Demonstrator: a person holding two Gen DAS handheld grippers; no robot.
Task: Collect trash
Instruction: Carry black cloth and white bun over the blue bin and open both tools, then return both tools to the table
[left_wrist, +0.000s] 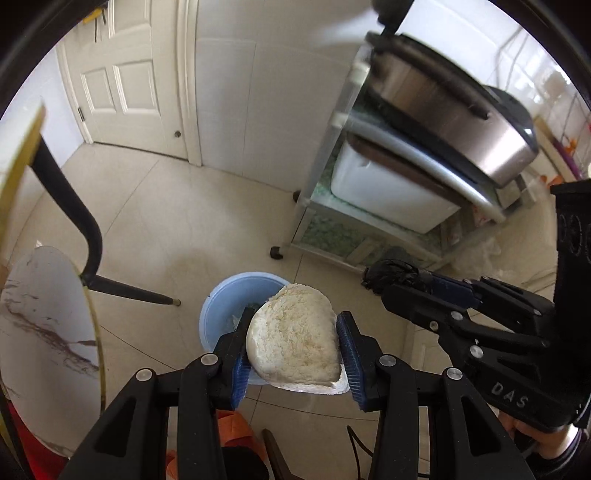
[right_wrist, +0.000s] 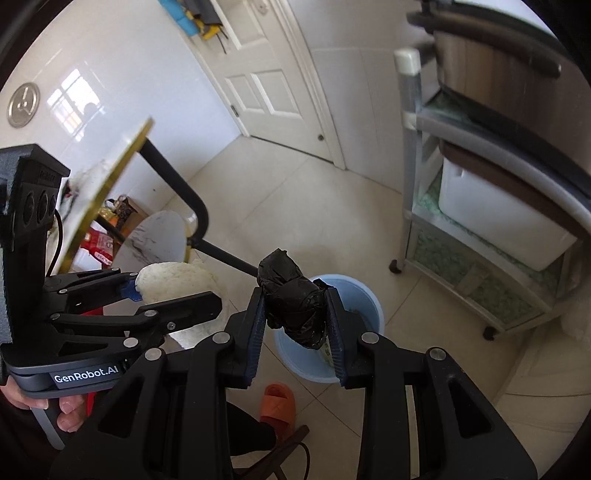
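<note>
With the left gripper (left_wrist: 293, 354) clamping a white foam lump (left_wrist: 293, 332) and the right gripper (right_wrist: 295, 325) squeezing a black bag bundle (right_wrist: 291, 295), either is risking missing the blue bin (right_wrist: 364, 295) if released off-centre.

pale tiled floor (left_wrist: 177, 206), white panel door (left_wrist: 122, 77), round marble table (left_wrist: 44, 332), metal shelf rack (right_wrist: 491, 206), glossy white wall (right_wrist: 122, 74).

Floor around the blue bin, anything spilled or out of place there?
No spill shows. One orange slipper lies loose on the tiles beside the blue bin. The white lump and black bag wad are both gripped above it, not dropped.
</note>
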